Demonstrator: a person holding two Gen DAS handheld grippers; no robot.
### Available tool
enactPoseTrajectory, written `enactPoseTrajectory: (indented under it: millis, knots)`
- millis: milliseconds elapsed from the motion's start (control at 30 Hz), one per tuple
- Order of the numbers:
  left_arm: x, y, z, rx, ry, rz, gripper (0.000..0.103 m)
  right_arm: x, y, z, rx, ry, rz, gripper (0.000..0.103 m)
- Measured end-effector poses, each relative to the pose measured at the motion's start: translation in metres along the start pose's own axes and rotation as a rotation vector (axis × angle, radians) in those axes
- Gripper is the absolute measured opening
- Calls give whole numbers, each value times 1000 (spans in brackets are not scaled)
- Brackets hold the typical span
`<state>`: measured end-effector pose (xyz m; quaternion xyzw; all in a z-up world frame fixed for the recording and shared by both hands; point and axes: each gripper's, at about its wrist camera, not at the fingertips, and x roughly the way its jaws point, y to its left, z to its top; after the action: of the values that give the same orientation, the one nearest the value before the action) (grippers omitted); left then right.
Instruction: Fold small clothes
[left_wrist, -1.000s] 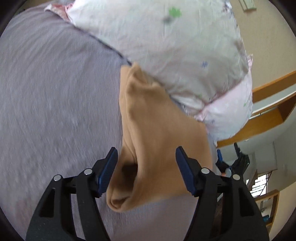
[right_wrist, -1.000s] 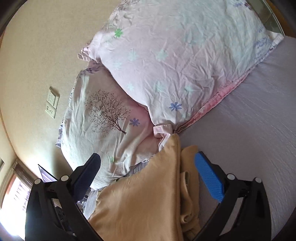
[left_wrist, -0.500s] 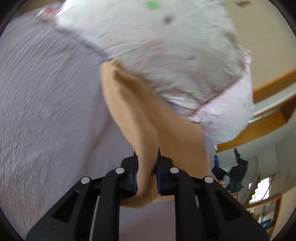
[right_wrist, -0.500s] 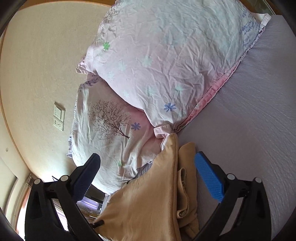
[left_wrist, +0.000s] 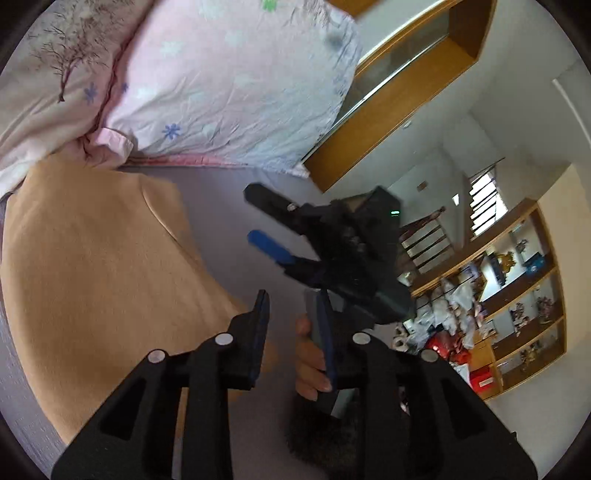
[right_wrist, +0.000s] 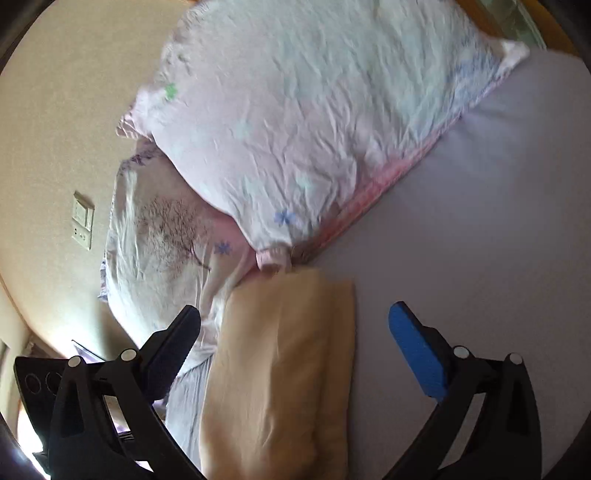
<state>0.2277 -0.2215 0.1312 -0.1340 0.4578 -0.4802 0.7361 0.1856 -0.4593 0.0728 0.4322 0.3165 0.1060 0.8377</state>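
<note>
My left hand-held gripper (left_wrist: 291, 317) sits lower centre, jaws parted, nothing between them. My right hand-held gripper (right_wrist: 295, 325), bottom of its frame, is spread wide and also empty; in the left view it shows mid-frame, blurred. The tan garment (right_wrist: 284, 369) lies folded on the grey bed (right_wrist: 480, 221), centre bottom between the right fingers, its top edge touching the pink flowered pillow (right_wrist: 295, 129). Tree-print pillow (right_wrist: 166, 236) at left.

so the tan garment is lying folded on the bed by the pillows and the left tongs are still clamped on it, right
Not quite. The left tongs are open and off the tan garment, as the left wrist view shows. It does lie folded on the bed by the pillows.
</note>
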Motion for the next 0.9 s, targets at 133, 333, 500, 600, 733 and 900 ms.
enactPoseTrajectory:
  millis: [133,333,500,600,733,900]
  knots:
    - [-64,38,-23,-83,-130,180,53,27,4,-7,-41,158,-29,102]
    - [-89,108,-64,-288,-80,308,63,57,17,-28,-138,291,-57,91]
    - [-66,122,-78,-316,-3,266,67,64,13,-35,-129,324,-23,55]
    - [-54,117,-78,-301,-26,240,63,67,9,-35,-95,331,19,42]
    - [-61,116,-81,-290,-54,236,24,66,15,-38,-90,319,95,38]
    - [-130,100,-108,-192,-202,283,22,83,52,-63,-181,382,175,38]
